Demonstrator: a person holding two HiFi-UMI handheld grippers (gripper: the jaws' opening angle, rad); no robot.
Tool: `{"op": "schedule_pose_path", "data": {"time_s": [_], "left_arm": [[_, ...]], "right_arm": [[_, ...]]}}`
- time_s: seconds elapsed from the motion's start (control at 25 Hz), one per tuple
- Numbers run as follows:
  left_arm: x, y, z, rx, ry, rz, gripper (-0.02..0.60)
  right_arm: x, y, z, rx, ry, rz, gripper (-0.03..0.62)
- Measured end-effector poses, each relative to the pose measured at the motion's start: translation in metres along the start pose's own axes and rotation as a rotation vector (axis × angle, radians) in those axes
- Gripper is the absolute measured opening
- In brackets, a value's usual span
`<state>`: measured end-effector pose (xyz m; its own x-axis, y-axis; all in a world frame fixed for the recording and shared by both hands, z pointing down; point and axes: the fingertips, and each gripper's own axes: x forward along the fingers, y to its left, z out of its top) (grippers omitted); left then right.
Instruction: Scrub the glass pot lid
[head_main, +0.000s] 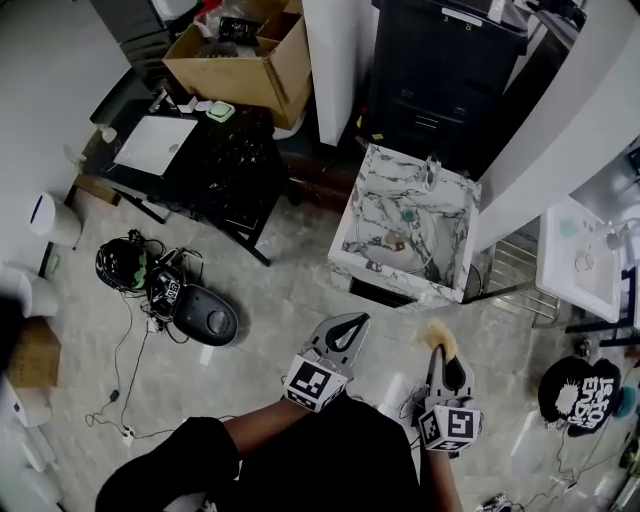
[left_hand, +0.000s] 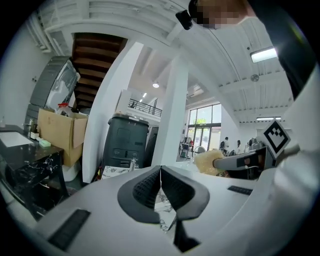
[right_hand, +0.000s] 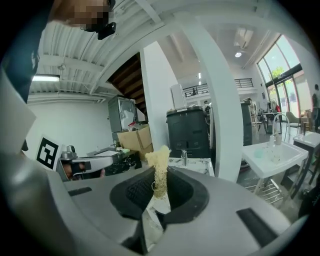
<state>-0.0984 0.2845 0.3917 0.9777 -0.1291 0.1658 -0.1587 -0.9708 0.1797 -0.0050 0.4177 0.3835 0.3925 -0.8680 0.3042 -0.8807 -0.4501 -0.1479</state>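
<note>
A: Left tongs (head_main: 354, 321)?
B: Clenched, nothing is held. The pads (left_hand: 150, 187) are seen pressed together in the left gripper view.
A: Right tongs (head_main: 447, 360)?
B: Clamped on a scrubber (head_main: 439, 340), yellowish and fibrous. It is pinched near its lower end and sticks up past the tips in the right gripper view.
A: Where are both held?
B: Side by side over the floor (head_main: 290, 290), close to the person's body and well apart from the sink (head_main: 372, 160).
A: Lid?
B: It can't be made out for certain. Small items are seen in the marbled sink's basin, too small to be told apart.
A: Anything else?
B: A cardboard box (head_main: 245, 60) is seen behind a black surface (head_main: 215, 150), far left of the sink.
</note>
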Motion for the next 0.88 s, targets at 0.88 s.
{"op": "schedule_pose_path", "data": {"time_s": [0.88], "left_arm": [[0.058, 0.161, 0.037, -0.07, -0.044, 0.003, 0.017]], "right_arm": [[0.176, 0.004, 0.053, -0.065, 0.067, -0.051, 0.061]]}}
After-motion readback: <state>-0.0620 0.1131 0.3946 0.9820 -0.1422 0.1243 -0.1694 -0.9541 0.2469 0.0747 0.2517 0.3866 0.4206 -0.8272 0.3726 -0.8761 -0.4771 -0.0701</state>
